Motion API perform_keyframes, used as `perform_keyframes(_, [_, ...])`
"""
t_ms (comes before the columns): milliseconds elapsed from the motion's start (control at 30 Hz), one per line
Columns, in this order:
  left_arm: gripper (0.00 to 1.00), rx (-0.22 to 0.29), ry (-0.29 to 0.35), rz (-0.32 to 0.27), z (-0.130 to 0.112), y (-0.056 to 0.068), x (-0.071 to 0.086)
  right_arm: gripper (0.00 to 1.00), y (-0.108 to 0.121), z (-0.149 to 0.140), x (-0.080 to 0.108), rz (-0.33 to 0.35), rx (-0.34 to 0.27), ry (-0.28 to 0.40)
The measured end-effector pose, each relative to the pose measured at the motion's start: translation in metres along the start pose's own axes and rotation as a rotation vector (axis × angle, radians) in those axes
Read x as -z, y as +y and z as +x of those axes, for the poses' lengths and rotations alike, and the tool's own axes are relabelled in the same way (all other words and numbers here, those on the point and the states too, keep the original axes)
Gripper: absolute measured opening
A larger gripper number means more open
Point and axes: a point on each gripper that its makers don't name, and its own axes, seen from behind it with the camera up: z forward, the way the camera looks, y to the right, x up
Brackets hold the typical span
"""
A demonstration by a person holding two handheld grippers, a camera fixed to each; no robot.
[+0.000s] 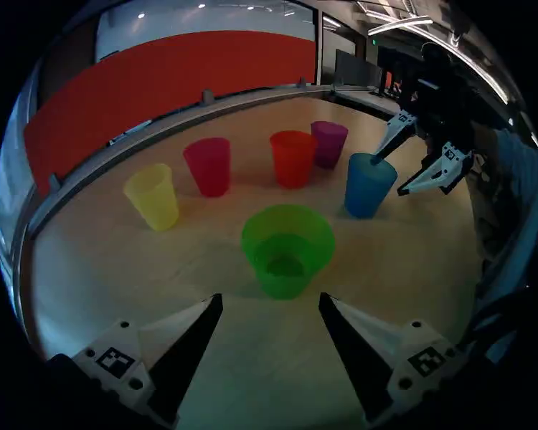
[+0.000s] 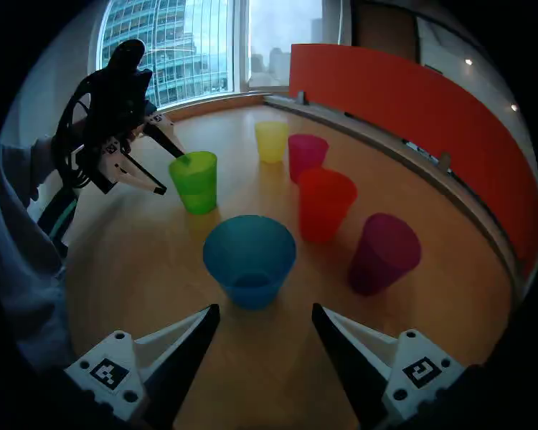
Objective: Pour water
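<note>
Six upright plastic cups stand on a wooden table (image 1: 197, 251). The green cup (image 1: 287, 247) sits just ahead of my left gripper (image 1: 269, 297), which is open, its fingertips short of the cup. The blue cup (image 2: 249, 259) sits just ahead of my right gripper (image 2: 265, 307), also open with nothing between its fingers. In the left gripper view the right gripper (image 1: 387, 174) shows beside the blue cup (image 1: 368, 185). In the right gripper view the left gripper (image 2: 174, 174) shows beside the green cup (image 2: 194, 181). Whether any cup holds water I cannot tell.
Behind them stand a yellow cup (image 1: 153, 195), a magenta cup (image 1: 209, 166), an orange cup (image 1: 293, 158) and a purple cup (image 1: 329, 143). A red partition (image 1: 161, 79) runs along the table's far edge. A person's sleeve (image 2: 25, 236) is at the left, near windows (image 2: 176, 50).
</note>
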Motion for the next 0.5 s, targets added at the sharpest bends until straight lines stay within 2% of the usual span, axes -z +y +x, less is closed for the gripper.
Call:
perform_keyframes(300, [1.0, 0.029, 0.012, 0.029, -0.006, -0.006, 0.009, 1.0, 0.002, -0.008, 0.009, -0.035, -0.027, 0.006])
perform_keyframes(500, [1.0, 0.049, 0.05, 0.081, -0.002, -0.02, 0.02, 1.0, 0.006, -0.006, 0.014, -0.079, -0.078, 0.041])
